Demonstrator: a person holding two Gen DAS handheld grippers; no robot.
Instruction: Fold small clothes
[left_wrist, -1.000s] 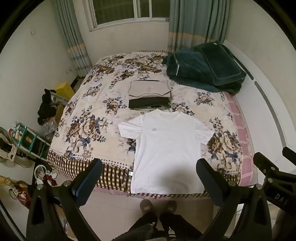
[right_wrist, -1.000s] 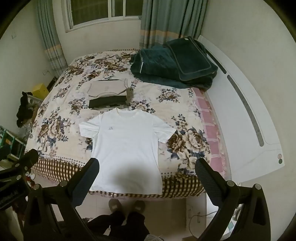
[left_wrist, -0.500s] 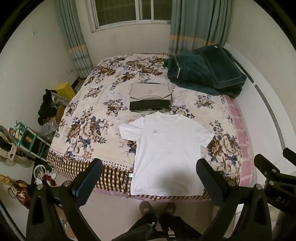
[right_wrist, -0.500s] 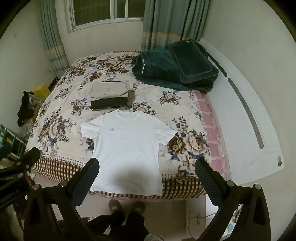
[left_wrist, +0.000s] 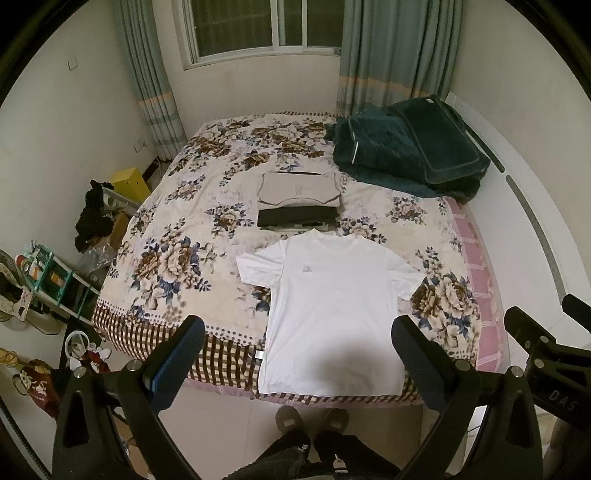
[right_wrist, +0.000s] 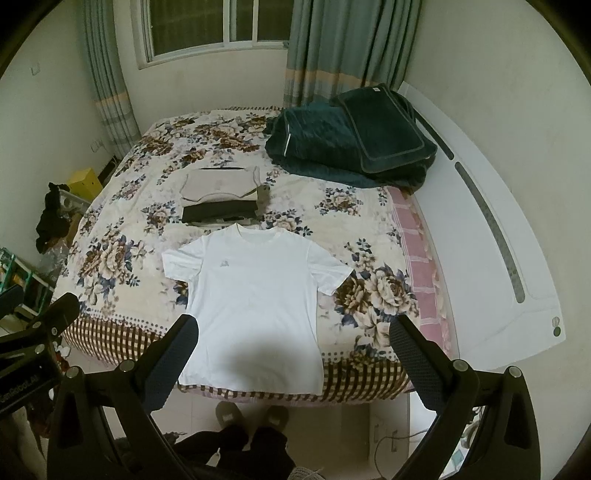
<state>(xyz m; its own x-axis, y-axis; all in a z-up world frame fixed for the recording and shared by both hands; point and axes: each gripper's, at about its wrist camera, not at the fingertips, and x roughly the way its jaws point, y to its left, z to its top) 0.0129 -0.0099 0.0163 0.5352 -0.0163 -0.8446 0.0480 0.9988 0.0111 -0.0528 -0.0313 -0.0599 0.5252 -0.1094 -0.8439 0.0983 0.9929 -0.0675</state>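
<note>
The white T-shirt (left_wrist: 334, 306) lies spread flat at the bed's (left_wrist: 173, 236) near edge, hem overhanging. Both tools, left (left_wrist: 297, 349) and right (right_wrist: 293, 343), have drawn slightly back and hang above it, fingers apart and empty; folding has not begun.

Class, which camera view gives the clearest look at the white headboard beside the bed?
The right wrist view: the headboard shows nearly whole, down to its rounded end. The left wrist view catches only a narrow strip at the frame edge.
</note>
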